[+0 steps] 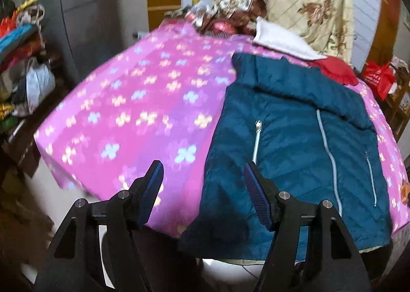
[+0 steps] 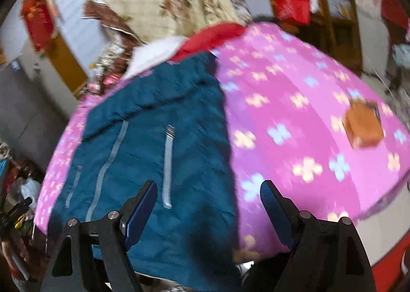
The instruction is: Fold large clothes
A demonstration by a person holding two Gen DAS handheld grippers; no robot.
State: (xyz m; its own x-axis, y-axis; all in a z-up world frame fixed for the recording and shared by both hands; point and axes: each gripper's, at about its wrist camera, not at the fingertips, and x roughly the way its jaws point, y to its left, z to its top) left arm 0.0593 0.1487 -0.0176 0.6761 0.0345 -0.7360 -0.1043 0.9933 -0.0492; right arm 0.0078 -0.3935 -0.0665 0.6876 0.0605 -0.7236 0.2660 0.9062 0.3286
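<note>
The teal jacket [image 1: 294, 143] is lying flat on the pink bedspread [image 1: 133, 102], long axis running six to twelve o'clock, hem nearest, sitting at one o'clock of the left gripper [image 1: 203, 174] and eleven o'clock of the right gripper [image 2: 208, 193], both gaping empty, neither nearer; the orange box [image 2: 364, 128] is showing no contents.

Orange box [image 2: 364, 129] on pink flowered bedspread [image 1: 133, 102] — blurred.

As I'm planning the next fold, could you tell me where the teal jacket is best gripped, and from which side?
Probably at the bottom hem of the teal jacket, which overhangs the near edge of the pink bedspread, so the fingers can slip around it from the near side. The left gripper and the right gripper both stand open above it, at opposite corners.
</note>
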